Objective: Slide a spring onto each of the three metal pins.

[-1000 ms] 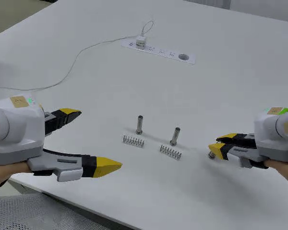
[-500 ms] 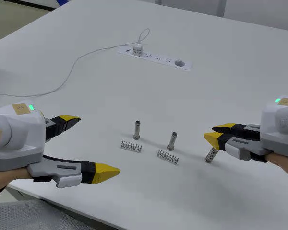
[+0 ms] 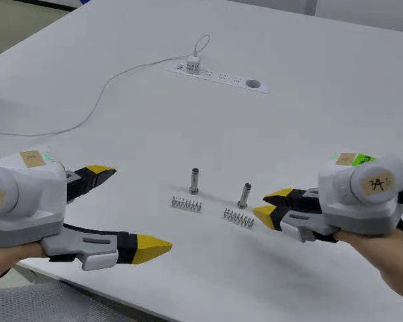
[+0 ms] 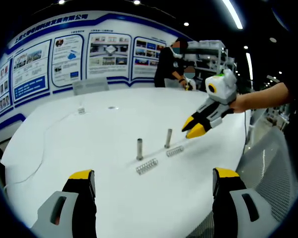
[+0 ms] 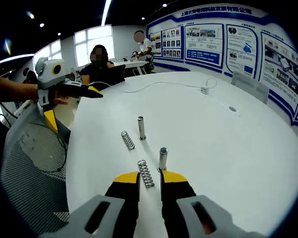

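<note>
The left gripper (image 3: pixel 141 209) hovers near left, jaws wide apart. The right gripper (image 3: pixel 262 204), jaws slightly apart and empty, points at the right spring (image 3: pixel 238 217) beside the upright right pin (image 3: pixel 244 195).

White-grey shells and yellow-tipped black jaws on both: the left gripper (image 3: pixel 142 209) carries a tan sticker, the right gripper (image 3: pixel 260 204) tan and green ones. The pins (image 3: pixel 195 180) and springs (image 3: pixel 186 203) are silvery metal, and the table (image 3: pixel 309 121) is plain white, as is the power strip (image 3: pixel 221 75).
</note>
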Demonstrator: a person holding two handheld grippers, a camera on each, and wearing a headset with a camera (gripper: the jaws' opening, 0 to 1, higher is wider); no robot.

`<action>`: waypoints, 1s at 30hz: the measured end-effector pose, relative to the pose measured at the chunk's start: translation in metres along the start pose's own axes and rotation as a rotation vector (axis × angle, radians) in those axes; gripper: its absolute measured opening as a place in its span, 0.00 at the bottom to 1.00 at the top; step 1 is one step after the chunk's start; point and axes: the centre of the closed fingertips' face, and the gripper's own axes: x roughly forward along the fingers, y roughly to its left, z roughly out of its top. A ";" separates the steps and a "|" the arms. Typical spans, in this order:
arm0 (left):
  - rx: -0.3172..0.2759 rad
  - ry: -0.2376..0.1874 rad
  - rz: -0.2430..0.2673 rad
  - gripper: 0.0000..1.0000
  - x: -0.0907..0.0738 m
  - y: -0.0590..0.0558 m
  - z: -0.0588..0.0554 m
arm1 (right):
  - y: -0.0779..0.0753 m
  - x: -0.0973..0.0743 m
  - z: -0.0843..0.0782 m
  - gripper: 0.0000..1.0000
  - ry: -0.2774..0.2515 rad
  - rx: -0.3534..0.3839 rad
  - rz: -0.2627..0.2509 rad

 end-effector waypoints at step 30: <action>0.013 0.030 -0.026 1.00 0.004 -0.006 -0.005 | 0.002 0.033 -0.031 0.16 0.098 0.007 0.057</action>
